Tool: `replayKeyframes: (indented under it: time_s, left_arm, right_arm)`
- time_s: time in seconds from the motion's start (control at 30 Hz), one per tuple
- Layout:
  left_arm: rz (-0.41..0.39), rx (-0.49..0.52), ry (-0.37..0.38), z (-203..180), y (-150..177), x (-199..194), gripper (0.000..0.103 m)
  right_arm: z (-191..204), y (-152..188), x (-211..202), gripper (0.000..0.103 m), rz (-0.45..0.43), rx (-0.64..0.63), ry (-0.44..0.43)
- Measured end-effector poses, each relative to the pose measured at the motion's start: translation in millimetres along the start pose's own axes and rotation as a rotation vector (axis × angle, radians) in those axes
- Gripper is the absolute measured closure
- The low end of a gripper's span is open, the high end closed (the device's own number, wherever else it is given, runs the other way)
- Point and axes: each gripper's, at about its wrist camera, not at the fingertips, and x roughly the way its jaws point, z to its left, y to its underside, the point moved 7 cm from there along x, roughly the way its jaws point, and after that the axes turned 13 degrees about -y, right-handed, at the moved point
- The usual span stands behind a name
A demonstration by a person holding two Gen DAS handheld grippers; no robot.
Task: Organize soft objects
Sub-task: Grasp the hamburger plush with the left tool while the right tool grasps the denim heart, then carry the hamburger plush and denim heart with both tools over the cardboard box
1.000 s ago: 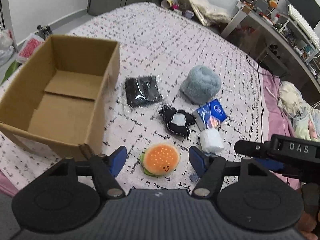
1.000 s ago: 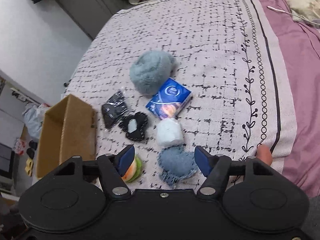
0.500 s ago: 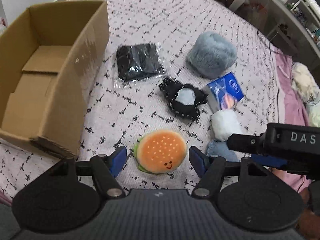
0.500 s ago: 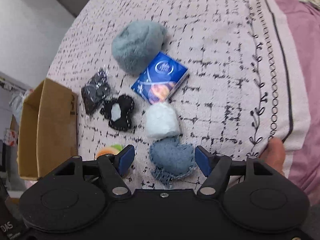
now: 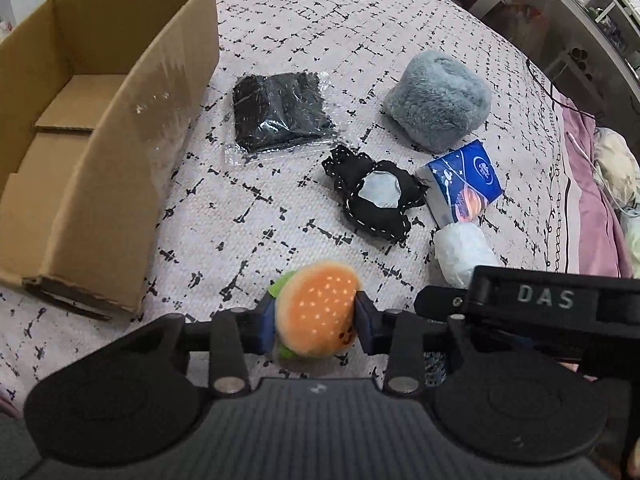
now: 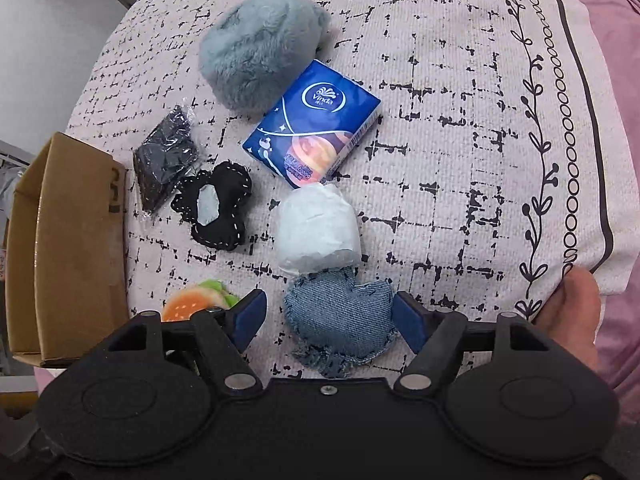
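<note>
My left gripper (image 5: pixel 316 322) is shut on a plush burger (image 5: pixel 316 312), which also shows in the right wrist view (image 6: pixel 192 306). My right gripper (image 6: pixel 326 316) is open with its fingers on either side of a denim heart cushion (image 6: pixel 340 316) lying on the bed. A white tissue roll (image 6: pixel 316 232), a blue tissue pack (image 6: pixel 316 140), a black stitched plush (image 6: pixel 218 208), a bagged black item (image 5: pixel 280 110) and a grey fluffy ball (image 5: pixel 438 100) lie on the bedspread. An open cardboard box (image 5: pixel 120 128) stands at the left.
The bed's patterned cover (image 6: pixel 480 100) ends at a pink sheet (image 6: pixel 616 60) on the right. A desk with clutter (image 5: pixel 580 8) stands beyond the bed. The right gripper's body (image 5: pixel 540 304) crosses the left wrist view.
My left gripper has closed on the plush burger. My right gripper has dropped lower, so the denim heart now sits between its open fingers.
</note>
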Motion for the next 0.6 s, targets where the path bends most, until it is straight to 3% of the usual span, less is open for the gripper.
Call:
replayKeyframes:
  time_s: [0.3, 0.6]
  left_arm:
    - [-0.051, -0.035, -0.025, 9, -5, -21, 0.066]
    - [-0.126, -0.051, -0.043, 18, -14, -56, 0.066]
  right_arm:
    - [1, 0, 0, 0.062, -0.025, -0.011, 0.02]
    - [17, -5, -27, 0.066, -0.142, -0.078, -0.059]
